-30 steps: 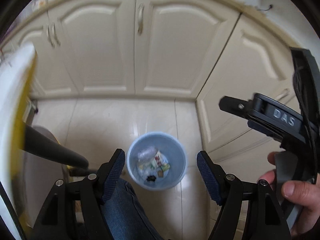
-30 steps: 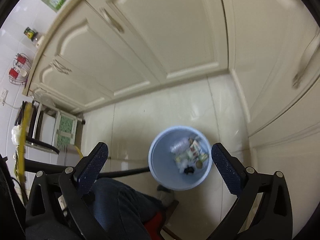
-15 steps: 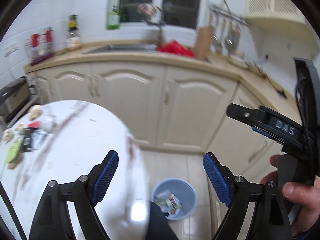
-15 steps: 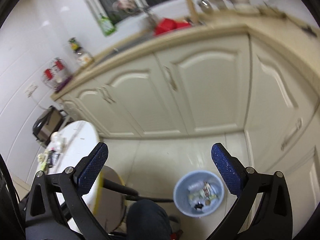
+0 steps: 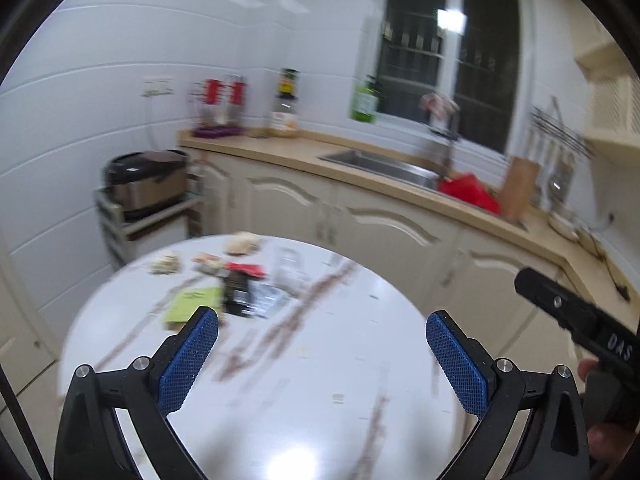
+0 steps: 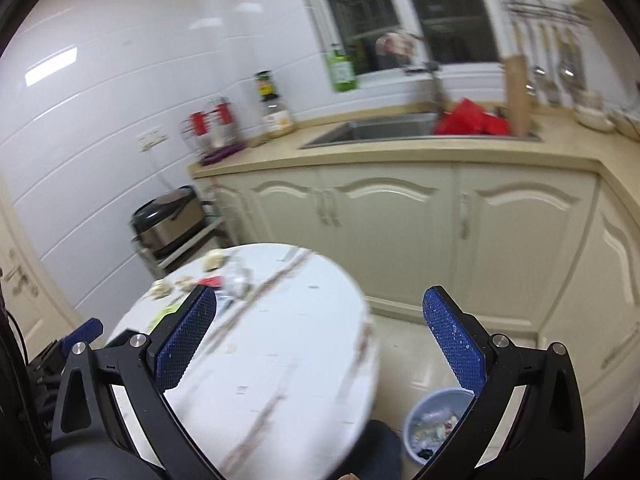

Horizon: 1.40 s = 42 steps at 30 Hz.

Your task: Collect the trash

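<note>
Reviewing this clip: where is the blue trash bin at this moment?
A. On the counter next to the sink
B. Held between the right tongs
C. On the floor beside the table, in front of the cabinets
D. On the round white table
C: in the right wrist view the blue trash bin stands on the tiled floor, lower than the round white table, with litter inside.
</note>
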Available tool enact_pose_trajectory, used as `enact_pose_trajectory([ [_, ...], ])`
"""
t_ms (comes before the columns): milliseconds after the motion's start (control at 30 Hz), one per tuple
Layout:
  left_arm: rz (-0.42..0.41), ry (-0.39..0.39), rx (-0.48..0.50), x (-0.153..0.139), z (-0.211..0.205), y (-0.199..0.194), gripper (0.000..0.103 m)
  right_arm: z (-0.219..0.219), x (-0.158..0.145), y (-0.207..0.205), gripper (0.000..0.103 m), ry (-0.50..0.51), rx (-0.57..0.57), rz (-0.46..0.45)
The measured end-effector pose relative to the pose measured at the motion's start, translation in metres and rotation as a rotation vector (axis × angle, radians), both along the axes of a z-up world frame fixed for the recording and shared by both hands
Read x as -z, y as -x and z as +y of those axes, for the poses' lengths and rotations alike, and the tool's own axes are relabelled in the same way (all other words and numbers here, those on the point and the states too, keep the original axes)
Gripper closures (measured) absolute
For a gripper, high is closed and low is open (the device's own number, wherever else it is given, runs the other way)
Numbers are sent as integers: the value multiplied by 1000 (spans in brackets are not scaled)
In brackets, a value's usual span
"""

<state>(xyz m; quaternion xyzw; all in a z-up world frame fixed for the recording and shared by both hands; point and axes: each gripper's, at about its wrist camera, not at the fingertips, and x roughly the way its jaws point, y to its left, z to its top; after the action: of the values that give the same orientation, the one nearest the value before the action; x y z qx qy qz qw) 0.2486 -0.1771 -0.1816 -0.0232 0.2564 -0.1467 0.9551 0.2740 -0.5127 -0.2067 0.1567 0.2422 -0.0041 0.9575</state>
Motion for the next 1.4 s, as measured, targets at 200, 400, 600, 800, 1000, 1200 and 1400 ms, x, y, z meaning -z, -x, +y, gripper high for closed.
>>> enact_pose_trajectory([
  [200, -42, 26, -121, -21, 45, 31, 1, 66, -11, -13, 0, 53, -121, -26],
  [400, -58, 44, -212, -22, 74, 66, 1, 109, -16, -21, 0, 92, -203, -39],
  [600, -42, 46, -248, -15, 72, 64, 1, 132, -17, -30, 0, 118, -239, -27],
  [800, 3, 27, -264, -5, 64, 35, 1, 138, -11, -46, 0, 137, -244, 4],
  [1000, 64, 0, -254, 6, 60, -24, 1, 138, 6, -79, 0, 141, -257, 65],
  [1200, 183, -43, -221, 39, 48, -104, 1, 133, 37, -128, 0, 130, -270, 154],
  [1400, 263, -58, -192, 67, 40, -190, 1, 130, 73, -186, 0, 127, -273, 251],
])
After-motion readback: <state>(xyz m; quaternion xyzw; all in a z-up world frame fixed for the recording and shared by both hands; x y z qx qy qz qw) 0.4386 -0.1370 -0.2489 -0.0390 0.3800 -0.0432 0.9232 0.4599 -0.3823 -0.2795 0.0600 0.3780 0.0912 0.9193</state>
